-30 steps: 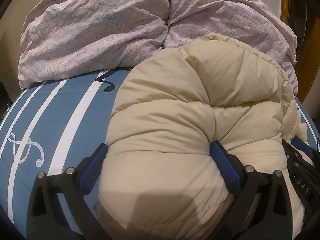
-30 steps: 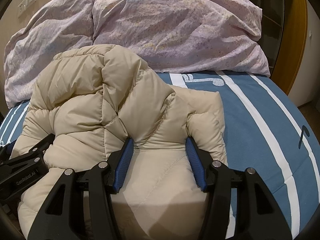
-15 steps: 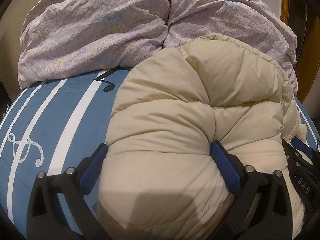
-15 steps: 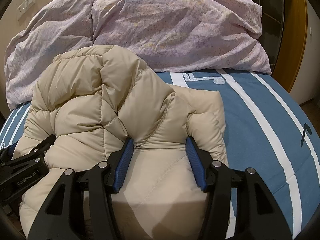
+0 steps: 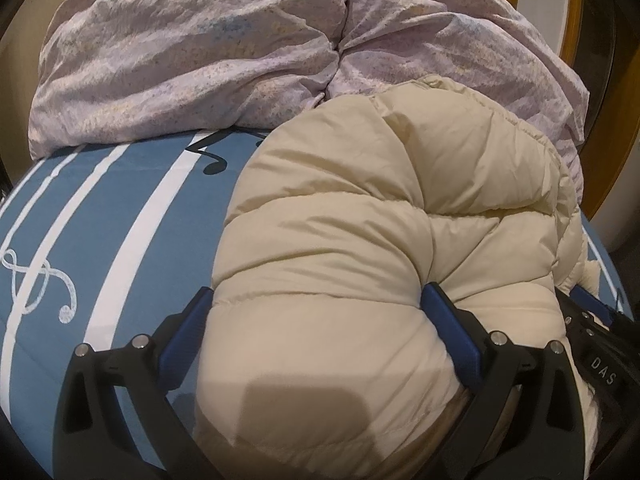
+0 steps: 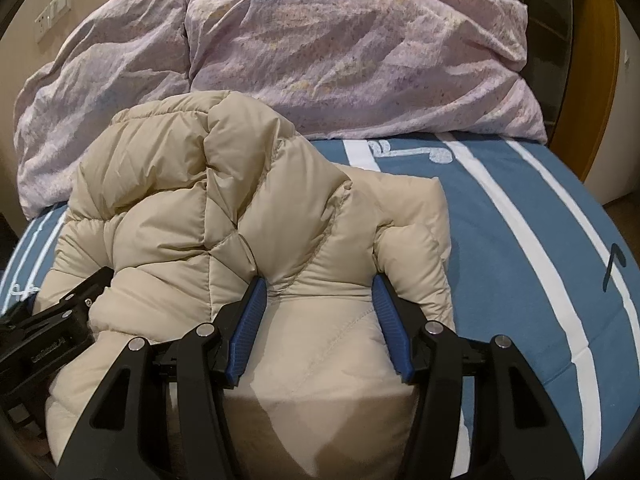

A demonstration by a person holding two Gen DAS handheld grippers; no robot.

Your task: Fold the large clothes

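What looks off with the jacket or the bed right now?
Nothing is torn or spilled. The beige jacket is not flat: it bulges up in a heap between the left gripper and the right gripper, both squeezing its near edge. One corner lies flat on the blue sheet. The pink duvet behind is rumpled.

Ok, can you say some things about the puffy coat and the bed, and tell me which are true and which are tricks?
1. The puffy coat is beige. True.
2. The right gripper is squeezing a fold of the coat. True.
3. The bedsheet is plain red. False: it is blue with white stripes and music notes.
4. The crumpled quilt lies on top of the coat. False: it sits behind it, at the far end of the bed.
5. The left gripper has coat bulging between its fingers. True.
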